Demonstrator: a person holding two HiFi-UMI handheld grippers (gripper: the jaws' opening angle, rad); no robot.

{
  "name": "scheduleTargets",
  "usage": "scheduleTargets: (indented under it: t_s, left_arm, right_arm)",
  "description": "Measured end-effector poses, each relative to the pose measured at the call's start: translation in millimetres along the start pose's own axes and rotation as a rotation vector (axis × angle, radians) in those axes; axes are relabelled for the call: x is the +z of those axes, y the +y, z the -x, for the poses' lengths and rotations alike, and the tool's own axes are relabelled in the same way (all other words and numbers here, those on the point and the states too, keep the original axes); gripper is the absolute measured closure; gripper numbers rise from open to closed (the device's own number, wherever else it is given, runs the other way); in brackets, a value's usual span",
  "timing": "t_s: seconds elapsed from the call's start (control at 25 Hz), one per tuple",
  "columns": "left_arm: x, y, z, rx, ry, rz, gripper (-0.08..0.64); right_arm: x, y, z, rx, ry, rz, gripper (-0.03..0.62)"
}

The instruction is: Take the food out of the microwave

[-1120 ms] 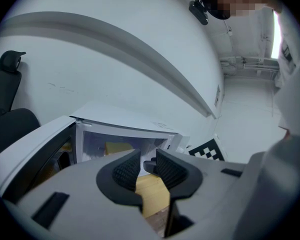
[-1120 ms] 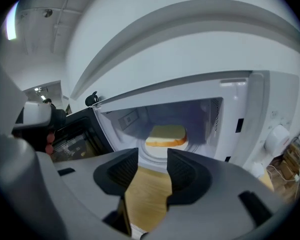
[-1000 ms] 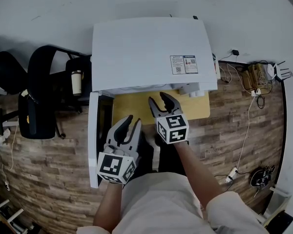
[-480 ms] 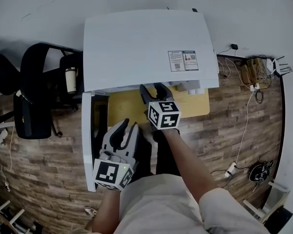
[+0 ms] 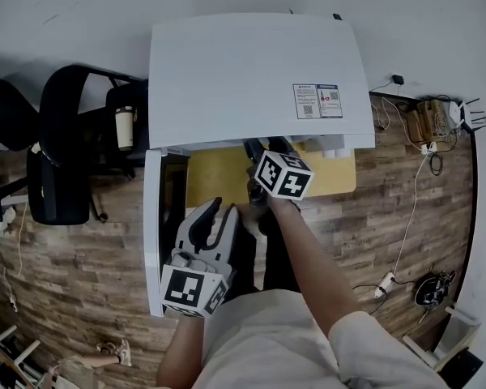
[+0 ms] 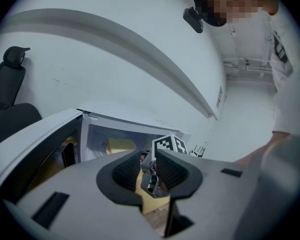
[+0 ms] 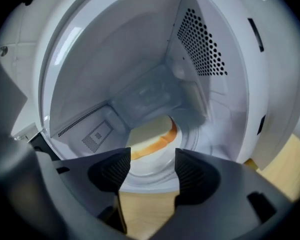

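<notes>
The white microwave (image 5: 251,71) stands on a yellow table top with its door (image 5: 152,241) swung open to the left. Inside, a pale slice of bread with an orange crust (image 7: 152,136) lies on the white turntable (image 7: 162,161). My right gripper (image 5: 263,146) is at the cavity's mouth, fingertips under the top edge. In the right gripper view the right gripper (image 7: 152,166) has just been opening; nothing is between its jaws and the bread lies ahead of them. My left gripper (image 5: 215,213) hangs lower beside the door, jaws slightly apart and empty.
Black office chairs (image 5: 61,160) and a cup (image 5: 126,128) stand left of the microwave. Cables and a power strip (image 5: 425,128) lie on the wood floor at the right. The open door blocks the left side of the table (image 5: 219,177).
My right gripper has moved forward to the microwave's opening and rolled, its marker cube now tilted. The left gripper has stayed about where it was.
</notes>
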State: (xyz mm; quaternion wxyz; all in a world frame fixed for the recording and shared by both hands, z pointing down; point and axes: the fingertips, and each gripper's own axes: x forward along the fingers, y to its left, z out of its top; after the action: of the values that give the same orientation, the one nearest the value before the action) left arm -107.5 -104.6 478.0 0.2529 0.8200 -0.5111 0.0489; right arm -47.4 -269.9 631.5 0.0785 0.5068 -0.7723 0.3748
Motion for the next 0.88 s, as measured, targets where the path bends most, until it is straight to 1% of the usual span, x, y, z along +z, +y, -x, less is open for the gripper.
scheduleTargets:
  t_s: [0.32, 0.44, 0.64, 0.72, 0.88]
  left_arm:
    - [-1.8, -0.5, 1.0, 0.0, 0.012, -0.004, 0.483]
    - [-2.1, -2.0, 0.2, -0.001, 0.013, -0.003, 0.483]
    - [-2.7, -4.4, -2.1, -0.007, 0.016, -0.002, 0.483]
    - [-2.2, -5.2, -2.4, -0.008, 0.016, 0.001, 0.483]
    - [-0.3, -6.0, -3.5, -0.01, 0.014, 0.002, 0.483]
  right_arm:
    - [4.8, -8.2, -5.9, -0.003, -0.019, -0.16, 0.331]
    - [8.0, -10.6, -5.3, -0.01, -0.027, -0.195, 0.331]
    - [7.2, -7.6, -7.2, 0.009, -0.021, -0.279, 0.332]
    - [6.4, -6.3, -6.9, 0.015, -0.018, -0.323, 0.333]
    - [7.8, -8.0, -6.4, 0.023, -0.028, -0.442, 0.339]
